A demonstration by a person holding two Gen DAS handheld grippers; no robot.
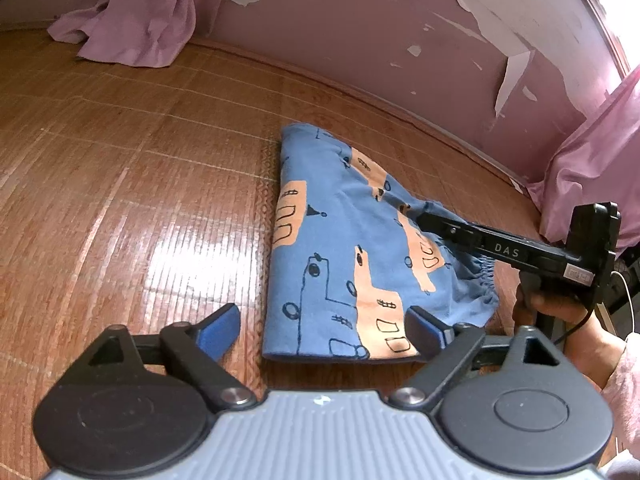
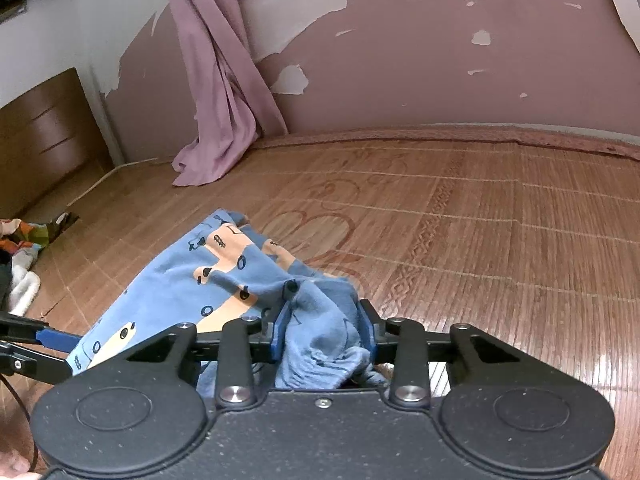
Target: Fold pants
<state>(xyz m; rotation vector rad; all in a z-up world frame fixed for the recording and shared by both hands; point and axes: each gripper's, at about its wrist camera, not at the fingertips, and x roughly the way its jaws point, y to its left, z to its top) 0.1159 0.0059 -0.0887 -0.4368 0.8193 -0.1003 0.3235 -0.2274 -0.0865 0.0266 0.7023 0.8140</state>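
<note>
Right wrist view has the right gripper (image 2: 324, 336) clamped tight on a bunched-up edge of the blue pants (image 2: 188, 292), lifting that part off the bamboo mat (image 2: 480, 220). Left gripper (image 1: 324, 328) is spread wide with nothing in it, right at the near edge of the pants lying folded on the mat, with a pink curtain (image 1: 132, 20) further back.

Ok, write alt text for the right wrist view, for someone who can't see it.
The right tongs are shut on a bunched fold of blue pants printed with orange shapes, the rest spreading left across a glossy bamboo mat. The left tongs' blue-padded finger enters at the left edge; a pink curtain hangs against a peeling pink wall behind.
</note>
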